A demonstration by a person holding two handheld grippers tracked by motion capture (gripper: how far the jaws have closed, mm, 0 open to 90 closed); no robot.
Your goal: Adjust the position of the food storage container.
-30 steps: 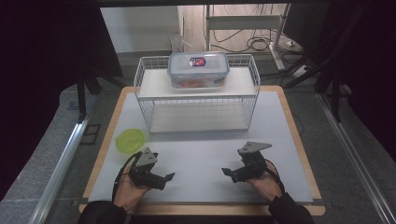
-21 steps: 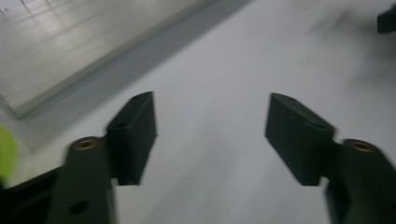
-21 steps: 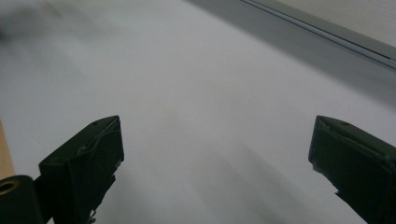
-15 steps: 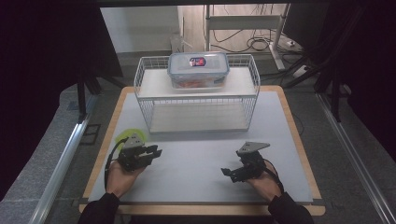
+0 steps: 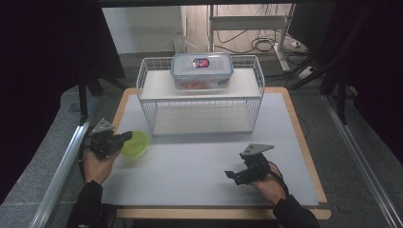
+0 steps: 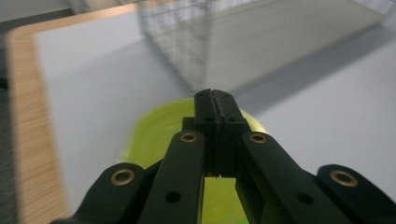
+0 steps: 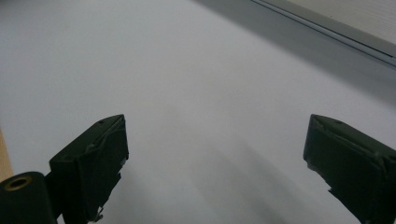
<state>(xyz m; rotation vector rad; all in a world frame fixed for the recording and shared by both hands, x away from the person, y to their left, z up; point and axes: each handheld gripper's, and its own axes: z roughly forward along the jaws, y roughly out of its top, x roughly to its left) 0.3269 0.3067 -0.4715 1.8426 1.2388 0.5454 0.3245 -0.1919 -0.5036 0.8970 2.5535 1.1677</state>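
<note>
Now the left gripper (image 5: 124,138) sits near the table's (image 5: 199,166) left edge with its jaws pressed together, tips meeting with nothing between them, over the near rim of the yellow-green bowl (image 5: 135,144); the jaws have just been closing. That bowl rests on the white table surface just off the front left corner of the wire rack (image 5: 199,102), whose top shelf carries a lidded clear container (image 5: 201,70). Toward the front right of the table, the right gripper (image 5: 232,175) holds its jaws spread wide over bare surface, empty.
</note>
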